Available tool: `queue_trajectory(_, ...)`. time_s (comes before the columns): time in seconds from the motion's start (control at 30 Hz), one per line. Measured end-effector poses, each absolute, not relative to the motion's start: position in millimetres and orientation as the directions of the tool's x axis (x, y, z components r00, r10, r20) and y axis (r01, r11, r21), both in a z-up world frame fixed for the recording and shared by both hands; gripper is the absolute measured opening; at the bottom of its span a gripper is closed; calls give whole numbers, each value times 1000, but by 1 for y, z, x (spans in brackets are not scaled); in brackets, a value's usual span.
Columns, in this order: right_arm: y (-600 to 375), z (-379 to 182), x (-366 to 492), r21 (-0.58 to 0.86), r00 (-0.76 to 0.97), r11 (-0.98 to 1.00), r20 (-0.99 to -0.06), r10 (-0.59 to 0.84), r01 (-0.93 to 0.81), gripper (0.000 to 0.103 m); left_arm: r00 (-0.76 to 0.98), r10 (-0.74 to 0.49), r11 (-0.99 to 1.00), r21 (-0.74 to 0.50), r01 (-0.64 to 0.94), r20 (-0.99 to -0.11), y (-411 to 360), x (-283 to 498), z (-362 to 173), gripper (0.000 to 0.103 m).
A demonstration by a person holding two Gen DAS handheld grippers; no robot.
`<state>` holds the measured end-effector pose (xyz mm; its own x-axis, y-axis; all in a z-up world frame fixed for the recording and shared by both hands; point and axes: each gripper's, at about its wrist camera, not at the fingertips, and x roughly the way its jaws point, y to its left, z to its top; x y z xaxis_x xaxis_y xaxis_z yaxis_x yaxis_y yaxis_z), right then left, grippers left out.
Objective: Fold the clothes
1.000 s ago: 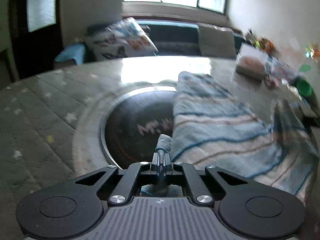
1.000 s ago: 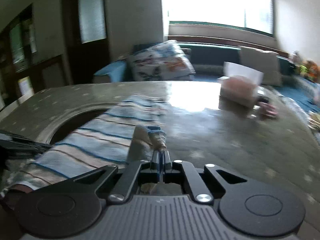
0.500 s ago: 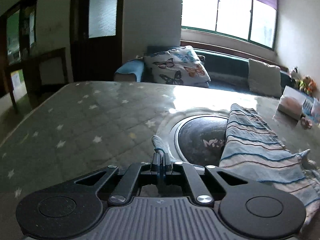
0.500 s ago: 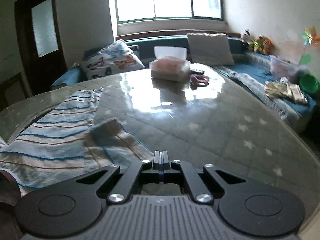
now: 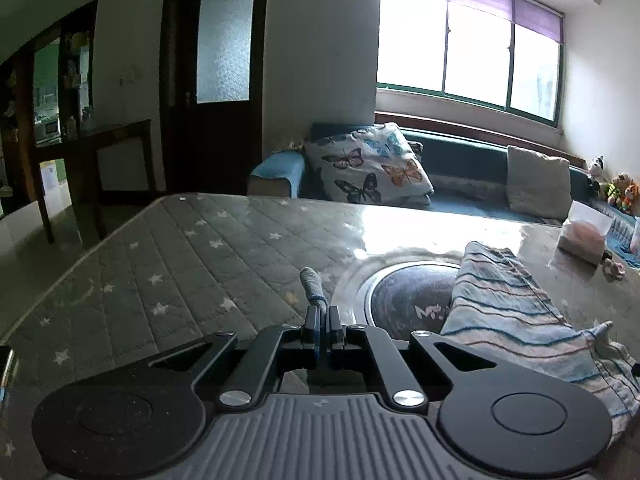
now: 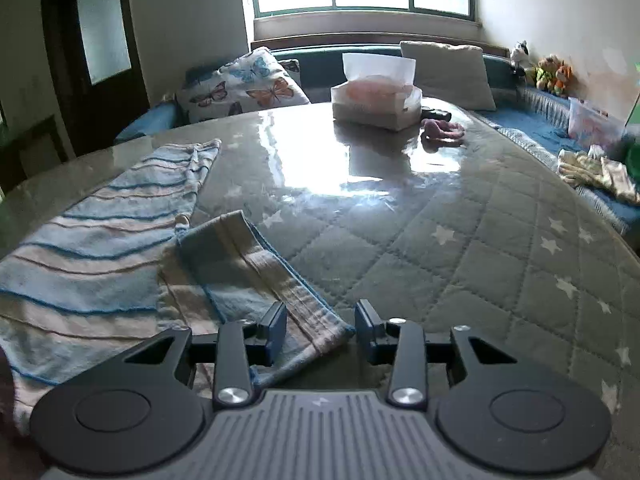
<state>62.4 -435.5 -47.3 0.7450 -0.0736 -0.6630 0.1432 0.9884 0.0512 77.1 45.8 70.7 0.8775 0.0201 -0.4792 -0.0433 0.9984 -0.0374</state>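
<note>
A blue, white and pink striped garment [image 6: 100, 248] lies spread on the quilted, star-patterned table [image 6: 460, 240], also seen on the right in the left wrist view [image 5: 500, 304]. My left gripper [image 5: 322, 316] is shut on a grey-blue corner of the garment [image 5: 312, 282] that pokes up past the fingertips, left of the main cloth. My right gripper [image 6: 320, 328] has its jaws opening. A folded-over flap of the garment [image 6: 248, 272] lies on the table, its tip reaching between the fingers [image 6: 276, 326]; the pads do not press on it.
A round dark inset [image 5: 408, 300] sits in the table, partly under the garment. A tissue box [image 6: 376, 100] and a small pink item [image 6: 442, 130] stand at the far side. A sofa with a butterfly cushion [image 5: 372, 168] is behind the table. The table's left edge [image 5: 80, 256] drops off.
My right gripper went from shut on the cloth's corner to open, and the flap now lies flat on the table. My left gripper swung left and rose, still holding its corner.
</note>
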Motion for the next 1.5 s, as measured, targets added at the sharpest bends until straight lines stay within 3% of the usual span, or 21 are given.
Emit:
queue_trajectory(0.1,-425,-47,60,25,745,993,-664,-68,113,31,885,34,998,-24,-51,-465,45,79,76,3)
queue_trajectory(0.13,-422,-47,59,19,746,995,-663,-63,101,15,888,41,998,-19,-56,-458,45,79,77,3)
queue_trajectory(0.2,-420,-45,57,28,747,996,-663,-49,90,6,896,58,998,-10,-70,-439,46,78,82,3)
queue_trajectory(0.37,-425,-23,41,32,794,995,-606,-56,95,5,906,110,992,-16,-128,-410,61,65,93,3)
queue_trajectory(0.53,-437,16,4,-5,849,992,-516,-112,127,5,873,195,976,-1,-218,-446,86,42,86,3)
queue_trajectory(0.63,-445,12,-12,-16,822,988,-552,-139,156,5,826,221,969,23,-244,-518,98,30,65,3)
queue_trajectory(0.77,-459,-27,-18,-6,719,981,-679,-146,194,6,740,166,975,-5,-223,-652,111,22,27,4)
queue_trajectory(0.83,-459,-37,-22,-18,690,980,-708,-154,200,9,719,162,976,3,-217,-676,114,20,20,7)
queue_trajectory(1.0,-460,-20,-19,-61,698,980,-694,-177,189,19,734,212,973,73,-217,-645,120,18,34,10)
queue_trajectory(1.13,-455,-3,-2,-99,726,983,-664,-179,152,19,774,194,979,75,-187,-603,114,25,52,27)
queue_trajectory(1.33,-437,9,45,-32,753,998,-655,-60,51,25,803,62,998,16,-65,-593,78,78,61,28)
queue_trajectory(1.4,-428,9,64,-15,755,1000,-656,-19,13,37,800,9,1000,-6,-16,-600,60,99,59,37)
queue_trajectory(1.5,-413,6,90,-23,755,999,-656,13,-38,41,787,-57,998,-27,51,-615,32,132,54,44)
